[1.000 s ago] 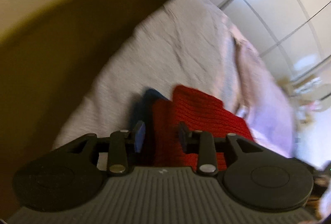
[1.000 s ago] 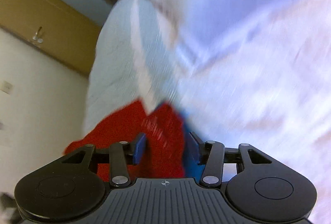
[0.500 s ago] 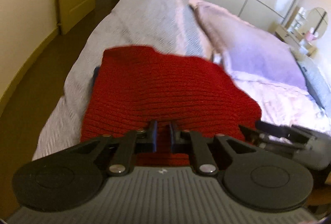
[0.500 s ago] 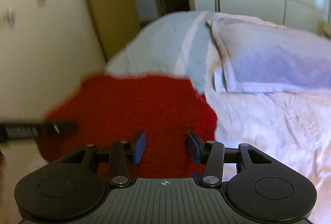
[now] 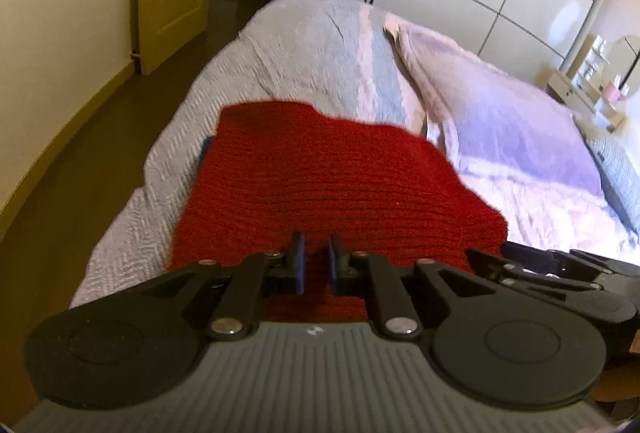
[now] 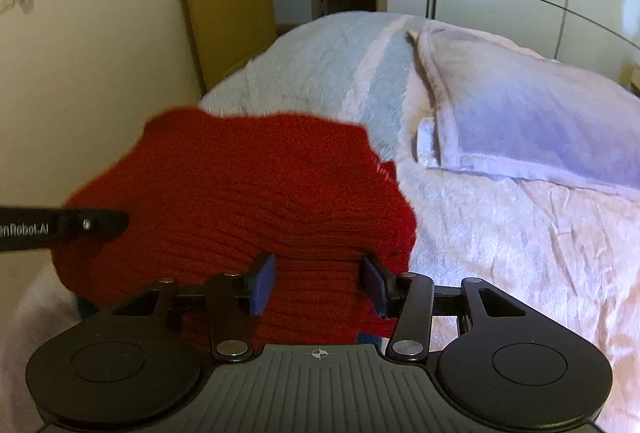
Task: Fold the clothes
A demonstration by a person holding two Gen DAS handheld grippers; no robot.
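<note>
**Step in hand: securing the near edge of the red knit garment with both grippers.**

Nearest you, the left gripper (image 5: 316,265) is closing, its jaws almost together on a ridge of the red knit garment (image 5: 320,173). The right gripper (image 6: 318,283) pinches a thicker bunch of the same edge, jaws well spread. The garment lies across the near end of the bed (image 5: 280,45), with a lilac blanket (image 5: 520,125) beyond. Next, confirm both grips, then likely carry the edge away from you to fold it.

Red knit garment (image 5: 320,185) hides a blue item (image 5: 207,149) beneath; only an edge shows. Left hand-held gripper (image 6: 64,229) is cut off by the right view's edge.
</note>
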